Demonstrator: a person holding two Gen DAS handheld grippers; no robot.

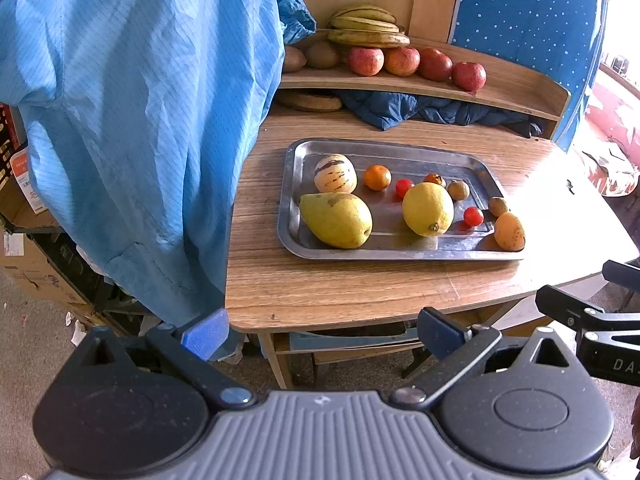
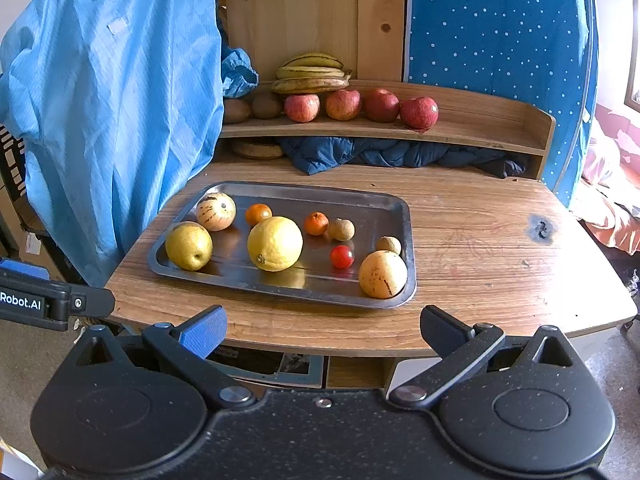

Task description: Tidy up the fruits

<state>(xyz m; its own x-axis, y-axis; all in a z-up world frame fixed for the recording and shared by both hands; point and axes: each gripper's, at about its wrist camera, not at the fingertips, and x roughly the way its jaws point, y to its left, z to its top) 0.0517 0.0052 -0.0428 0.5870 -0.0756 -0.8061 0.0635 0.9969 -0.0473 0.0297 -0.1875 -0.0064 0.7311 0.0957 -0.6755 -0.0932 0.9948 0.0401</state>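
Note:
A steel tray lies on the wooden table. On it sit a yellow pear, a lemon, a striped melon, a mandarin, a yellow-orange fruit, red cherry tomatoes and small brown fruits. My left gripper and right gripper both hover open and empty before the table's front edge.
A raised shelf at the back holds bananas, apples and kiwis. Dark blue cloth lies under it. A blue coat hangs at the table's left.

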